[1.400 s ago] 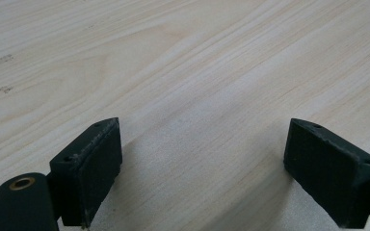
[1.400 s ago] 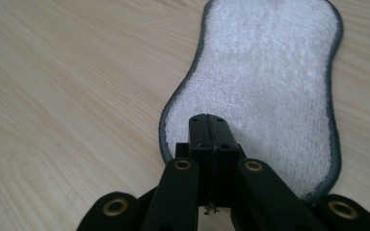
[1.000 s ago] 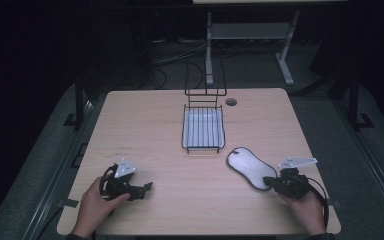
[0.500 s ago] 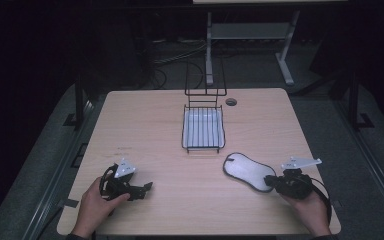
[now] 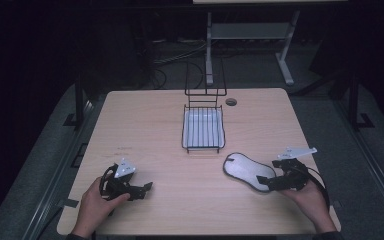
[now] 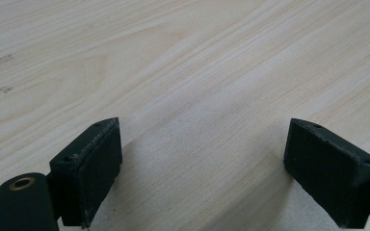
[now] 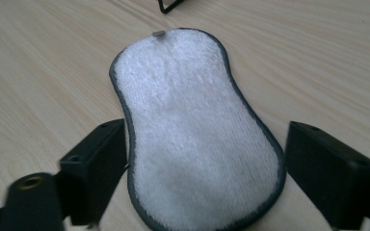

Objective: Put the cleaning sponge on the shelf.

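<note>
A white fluffy pad with a grey edge [image 5: 244, 170] [image 7: 192, 120] lies flat on the wooden table [image 5: 145, 130], right of the middle. My right gripper [image 5: 264, 182] [image 7: 204, 173] sits at the pad's near end. Its jaws have just been opening and now stand open on either side of that end, with the pads off it. At the front left, my left gripper [image 5: 147, 189] [image 6: 202, 168] rests low over bare wood, open, with nothing between its fingers.
A black wire basket [image 5: 185, 131] with a pale striped bottom stands at the table's middle back, a wire frame rising behind it. A round cable hole [image 5: 231, 102] lies to its right. Bare wood lies between the two hands.
The right gripper's jaws have opened and let go of the pad's near end. The pad settled slightly toward the front edge. The left hand has not moved.
</note>
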The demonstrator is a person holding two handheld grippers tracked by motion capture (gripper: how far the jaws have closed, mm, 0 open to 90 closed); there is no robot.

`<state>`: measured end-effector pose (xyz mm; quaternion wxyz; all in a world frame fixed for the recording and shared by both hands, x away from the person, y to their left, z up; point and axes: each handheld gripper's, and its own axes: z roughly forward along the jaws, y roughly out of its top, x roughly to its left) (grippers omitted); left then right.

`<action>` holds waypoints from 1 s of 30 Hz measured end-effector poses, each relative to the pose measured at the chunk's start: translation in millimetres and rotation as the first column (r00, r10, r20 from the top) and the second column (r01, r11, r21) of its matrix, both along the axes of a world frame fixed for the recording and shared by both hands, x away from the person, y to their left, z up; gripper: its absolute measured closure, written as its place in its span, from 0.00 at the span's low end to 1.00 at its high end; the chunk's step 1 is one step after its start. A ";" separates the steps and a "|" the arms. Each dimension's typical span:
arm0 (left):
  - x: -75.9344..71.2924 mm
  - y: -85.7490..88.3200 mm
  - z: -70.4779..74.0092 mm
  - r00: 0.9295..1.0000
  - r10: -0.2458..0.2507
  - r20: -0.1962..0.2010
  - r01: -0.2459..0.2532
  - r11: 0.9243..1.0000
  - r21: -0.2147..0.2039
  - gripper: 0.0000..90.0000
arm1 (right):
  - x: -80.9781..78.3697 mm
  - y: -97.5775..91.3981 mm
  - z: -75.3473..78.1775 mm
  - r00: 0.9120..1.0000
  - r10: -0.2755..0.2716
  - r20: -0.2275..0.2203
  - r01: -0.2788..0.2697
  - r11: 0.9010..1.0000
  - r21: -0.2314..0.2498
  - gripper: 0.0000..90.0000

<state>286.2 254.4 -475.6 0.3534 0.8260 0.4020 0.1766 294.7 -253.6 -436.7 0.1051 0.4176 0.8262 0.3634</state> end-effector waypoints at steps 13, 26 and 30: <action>0.0 0.0 0.0 1.000 0.000 0.000 0.000 1.000 -0.001 0.14 | 31.1 18.4 1.9 0.995 0.103 -0.001 -0.103 0.994 -0.024 0.04; -0.1 0.0 0.2 1.000 0.000 -0.002 0.000 1.000 0.000 0.14 | 52.1 27.1 -23.4 0.992 0.115 -0.057 -0.117 0.993 -0.028 0.05; -0.1 0.0 0.3 1.000 0.000 -0.003 0.000 1.000 0.001 0.14 | 53.3 28.4 -28.6 0.989 0.130 -0.068 -0.133 0.991 -0.034 0.06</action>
